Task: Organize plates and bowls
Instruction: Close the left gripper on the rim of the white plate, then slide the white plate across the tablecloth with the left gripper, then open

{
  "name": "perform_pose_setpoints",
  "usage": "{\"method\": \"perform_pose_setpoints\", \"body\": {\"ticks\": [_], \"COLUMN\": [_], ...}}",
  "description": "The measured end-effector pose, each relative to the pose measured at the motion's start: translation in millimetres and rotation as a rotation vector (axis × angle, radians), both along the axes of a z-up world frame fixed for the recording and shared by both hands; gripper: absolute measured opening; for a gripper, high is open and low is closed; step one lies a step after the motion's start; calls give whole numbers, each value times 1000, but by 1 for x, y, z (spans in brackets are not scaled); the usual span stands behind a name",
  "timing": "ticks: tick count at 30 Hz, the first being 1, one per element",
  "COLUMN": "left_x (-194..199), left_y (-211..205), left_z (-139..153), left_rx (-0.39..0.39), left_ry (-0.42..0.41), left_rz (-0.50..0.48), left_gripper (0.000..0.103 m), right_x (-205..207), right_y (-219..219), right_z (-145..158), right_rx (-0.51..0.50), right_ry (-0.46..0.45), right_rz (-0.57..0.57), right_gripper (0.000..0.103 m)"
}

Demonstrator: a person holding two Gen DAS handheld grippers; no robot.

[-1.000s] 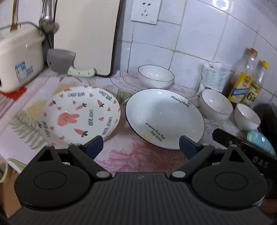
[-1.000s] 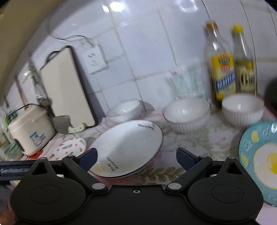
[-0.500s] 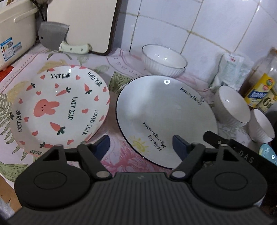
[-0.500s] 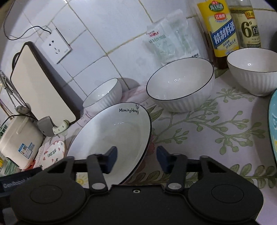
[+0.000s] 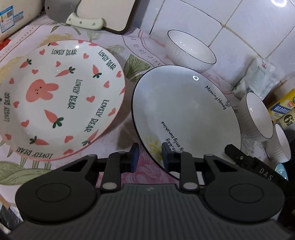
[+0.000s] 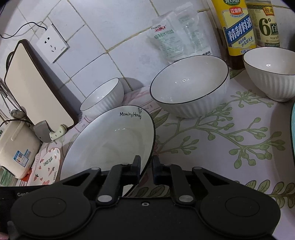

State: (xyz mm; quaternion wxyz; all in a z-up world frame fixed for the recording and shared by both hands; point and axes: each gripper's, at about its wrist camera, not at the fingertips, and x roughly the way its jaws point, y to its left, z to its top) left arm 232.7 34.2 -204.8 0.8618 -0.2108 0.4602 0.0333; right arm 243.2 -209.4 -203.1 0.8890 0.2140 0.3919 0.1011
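Note:
A white black-rimmed "Morning Honey" plate (image 5: 186, 114) lies on the flowered counter, also in the right wrist view (image 6: 108, 142). My left gripper (image 5: 149, 157) straddles its near-left rim, jaws narrowed but with a gap. My right gripper (image 6: 146, 168) straddles its right rim, jaws nearly closed around the edge. A pink "Lovely Bear" plate (image 5: 57, 96) lies to the left, small in the right wrist view (image 6: 47, 164). White ribbed bowls stand behind: a back bowl (image 5: 189, 51), (image 6: 103, 96), a big bowl (image 6: 189, 86) and a small bowl (image 6: 271, 72).
A cutting board (image 6: 35, 88) and a cleaver (image 5: 73, 13) lean at the back left beside a rice cooker (image 6: 16, 147). Sauce bottles (image 6: 237, 27) and a plastic packet (image 6: 177, 35) stand against the tiled wall. A blue plate's edge (image 6: 292, 125) shows far right.
Both grippers moved down and in to the white plate's rim. Both sets of jaws narrowed from wide open to close around the edge.

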Motion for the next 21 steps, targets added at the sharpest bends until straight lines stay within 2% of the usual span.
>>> {"method": "perform_pose_setpoints", "body": {"ticks": [1, 6, 10, 17, 21], "left_x": [1, 0, -5, -36, -56], "left_y": [-2, -11, -6, -10, -13], "left_z": [0, 2, 9, 27, 37], "left_rx": [4, 61, 51, 94, 87], "left_ry": [-4, -13, -8, -35, -30], "left_rz": [-10, -39, -66, -121, -158], "left_gripper": [21, 21, 21, 21, 21], "right_x": [1, 4, -5, -34, -58], "right_y": [0, 10, 14, 11, 6], "right_z": [-1, -2, 8, 23, 32], "right_rx": [-1, -66, -108, -108, -96], "right_ry": [-1, -7, -23, -47, -48], "right_rz": [4, 29, 63, 58, 40], "right_gripper": [17, 17, 19, 20, 20]}}
